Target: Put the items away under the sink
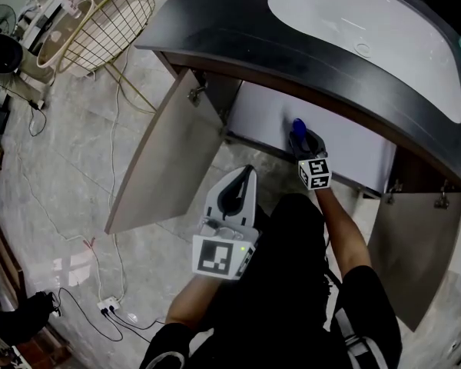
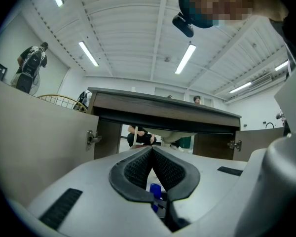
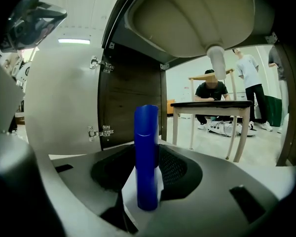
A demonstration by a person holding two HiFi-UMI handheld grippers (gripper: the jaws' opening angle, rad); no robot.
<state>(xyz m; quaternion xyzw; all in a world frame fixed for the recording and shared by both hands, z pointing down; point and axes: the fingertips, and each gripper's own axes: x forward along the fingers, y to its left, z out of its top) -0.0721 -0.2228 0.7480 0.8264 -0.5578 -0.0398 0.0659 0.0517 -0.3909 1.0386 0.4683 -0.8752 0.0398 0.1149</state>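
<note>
My right tool (image 1: 300, 140) clenched on the blue bottle (image 3: 146, 157), bottle standing upright, long axis vertical, just inside the open cupboard (image 1: 334, 141) under the sink (image 1: 353, 29), left tool (image 1: 246, 178) closed, empty.

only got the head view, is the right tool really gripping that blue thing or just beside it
observer: gripping it. In the right gripper view the right tool is shut on a blue tube, which stands upright between its jaws.
operator: what's over it in there
observer: the underside of the sink basin. Its drain pipe hangs down, above and to the right of the tube.
operator: solid back wall ahead?
observer: not straight ahead. Past the cabinet, that view looks out on a table in the room.
</note>
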